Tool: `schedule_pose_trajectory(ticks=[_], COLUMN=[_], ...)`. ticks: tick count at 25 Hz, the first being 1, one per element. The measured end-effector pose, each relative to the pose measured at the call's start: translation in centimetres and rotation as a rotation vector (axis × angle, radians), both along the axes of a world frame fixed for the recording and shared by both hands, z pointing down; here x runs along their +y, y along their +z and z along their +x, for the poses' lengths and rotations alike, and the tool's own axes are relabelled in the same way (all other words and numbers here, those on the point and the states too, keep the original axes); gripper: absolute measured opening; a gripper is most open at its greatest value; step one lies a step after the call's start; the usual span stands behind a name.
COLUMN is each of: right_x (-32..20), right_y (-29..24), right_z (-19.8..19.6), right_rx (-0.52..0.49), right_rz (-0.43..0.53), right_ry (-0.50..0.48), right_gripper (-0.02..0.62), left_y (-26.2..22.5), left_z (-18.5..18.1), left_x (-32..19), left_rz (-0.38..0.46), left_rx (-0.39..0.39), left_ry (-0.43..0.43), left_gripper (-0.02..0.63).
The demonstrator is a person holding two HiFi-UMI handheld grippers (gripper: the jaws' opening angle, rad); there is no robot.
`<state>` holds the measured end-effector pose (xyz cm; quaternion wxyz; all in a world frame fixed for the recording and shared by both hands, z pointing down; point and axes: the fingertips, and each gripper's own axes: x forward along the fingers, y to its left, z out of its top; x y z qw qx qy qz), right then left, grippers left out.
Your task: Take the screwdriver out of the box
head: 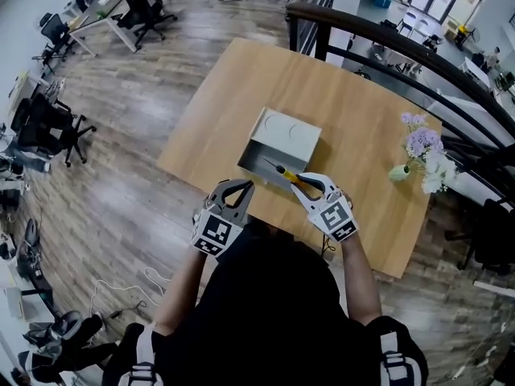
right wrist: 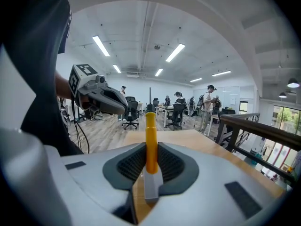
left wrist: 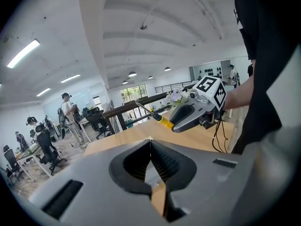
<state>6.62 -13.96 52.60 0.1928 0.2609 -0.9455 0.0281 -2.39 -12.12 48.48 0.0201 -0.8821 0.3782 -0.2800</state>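
The right gripper's (head: 304, 185) jaws are clamped on the yellow handle of the screwdriver (head: 283, 172). The handle stands up between the ribbed pads, and the thin metal shaft runs on past the jaw tips. In the head view the shaft slants up and to the left, with its tip over the near side of the grey box (head: 278, 139). The left gripper view shows the tool held up off the desk (head: 354, 111). The left gripper's (head: 233, 185) jaws are together with nothing between them. It sits just left of the right gripper, near it but apart. Both grippers are held out in front of the person's chest with bent forearms, over the near edge of the desk and angled somewhat downward. The box lies open near the middle of the desk. Bare wood surrounds it on the left, far and right sides. A vase of pale flowers (head: 422, 147) stands well apart from it, by the right edge. A dark railing (head: 386, 43) runs past the far right corner. To the left there is open wooden floor with office chairs (head: 48, 127) well away from the desk.
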Motion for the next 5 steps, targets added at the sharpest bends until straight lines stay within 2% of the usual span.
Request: schedule_pose_trajectory(ticks=[5], right_x=[-0.02], right_y=[0.77], right_z=[0.32], right_rx=[0.013], right_rz=[-0.011], right_ry=[-0.003], right_gripper=[0.084], left_y=[0.48], left_z=[0.46], left_x=[-0.36], left_rz=[-0.014], left_rx=[0.006], left_ry=[-0.002], left_gripper=[0.021])
